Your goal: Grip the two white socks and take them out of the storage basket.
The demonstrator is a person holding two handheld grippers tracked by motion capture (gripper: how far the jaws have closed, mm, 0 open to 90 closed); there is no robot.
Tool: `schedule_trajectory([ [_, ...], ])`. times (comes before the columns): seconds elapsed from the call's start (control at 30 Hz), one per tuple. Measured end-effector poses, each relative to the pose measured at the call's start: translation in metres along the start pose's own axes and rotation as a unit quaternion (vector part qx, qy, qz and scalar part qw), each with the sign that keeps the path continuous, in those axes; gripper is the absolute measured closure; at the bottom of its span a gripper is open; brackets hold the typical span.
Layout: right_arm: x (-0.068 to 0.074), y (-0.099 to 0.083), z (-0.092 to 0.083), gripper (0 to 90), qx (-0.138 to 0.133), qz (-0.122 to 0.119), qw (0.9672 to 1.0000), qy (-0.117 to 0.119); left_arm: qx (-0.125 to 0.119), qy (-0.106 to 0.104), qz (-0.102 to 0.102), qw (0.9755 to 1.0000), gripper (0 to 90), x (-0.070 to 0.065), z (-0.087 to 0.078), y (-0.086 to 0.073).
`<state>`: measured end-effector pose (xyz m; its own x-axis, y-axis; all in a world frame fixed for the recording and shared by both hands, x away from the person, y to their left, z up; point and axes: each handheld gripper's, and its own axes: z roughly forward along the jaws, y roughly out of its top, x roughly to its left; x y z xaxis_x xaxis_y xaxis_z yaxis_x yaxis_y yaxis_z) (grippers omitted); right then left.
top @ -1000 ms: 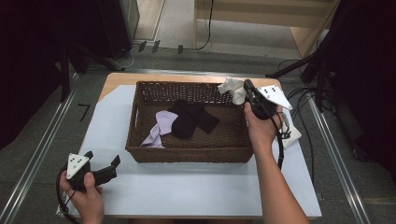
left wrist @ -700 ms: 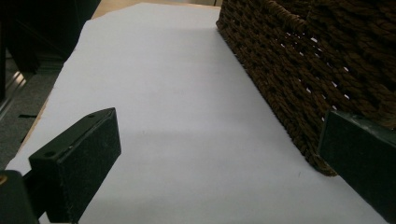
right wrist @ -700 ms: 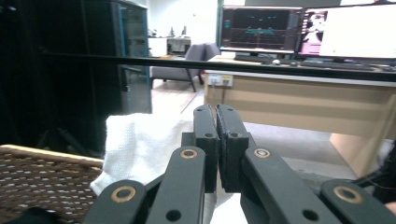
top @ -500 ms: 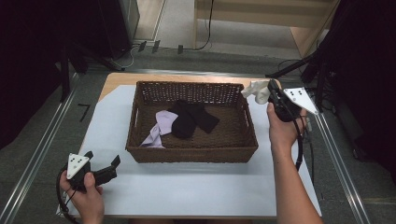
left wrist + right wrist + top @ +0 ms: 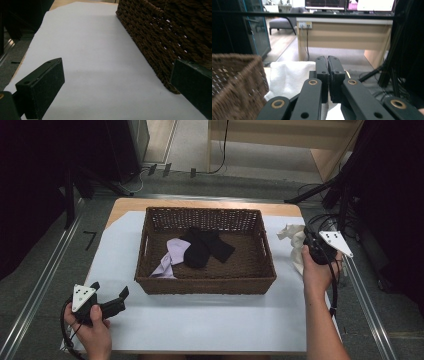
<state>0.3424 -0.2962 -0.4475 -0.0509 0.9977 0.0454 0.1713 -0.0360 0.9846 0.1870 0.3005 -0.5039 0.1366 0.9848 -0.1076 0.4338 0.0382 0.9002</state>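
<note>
White-papered tabletop (image 5: 210, 320): my right gripper (image 5: 305, 239), jaws clamped on white cloth (image 5: 292, 236), lifts it clear at basket's (image 5: 205, 284) 3 o'clock; left gripper (image 5: 121, 295) idles, jaws wide, 8 o'clock.

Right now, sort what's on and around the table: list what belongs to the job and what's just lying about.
In the job, as far as the frames suggest:
- white cloth, pinched in the right claw
- wicker basket
- black garment
- lilac garment
- left claw, open, idle

Lying about:
- wooden desk
- floor cables
</note>
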Motion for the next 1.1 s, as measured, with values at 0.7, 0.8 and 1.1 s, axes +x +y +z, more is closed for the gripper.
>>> schedule_trajectory([
  [0.7, -0.039, -0.059, -0.065, 0.5, 0.127, 0.049, 0.9894, 0.051, -0.004, 0.003, 0.004, 1.0, 0.3, -0.001, 0.0, 0.0],
  [0.8, -0.046, -0.069, -0.076, 0.0, 0.126, 0.051, 0.9888, 0.061, -0.005, 0.004, 0.003, 1.0, 0.3, -0.001, 0.0, 0.0],
  [1.1, -0.063, -0.093, -0.104, 0.0, 0.138, 0.038, 0.9879, 0.061, -0.005, 0.005, 0.005, 1.0, 0.3, -0.002, 0.0, 0.0],
])
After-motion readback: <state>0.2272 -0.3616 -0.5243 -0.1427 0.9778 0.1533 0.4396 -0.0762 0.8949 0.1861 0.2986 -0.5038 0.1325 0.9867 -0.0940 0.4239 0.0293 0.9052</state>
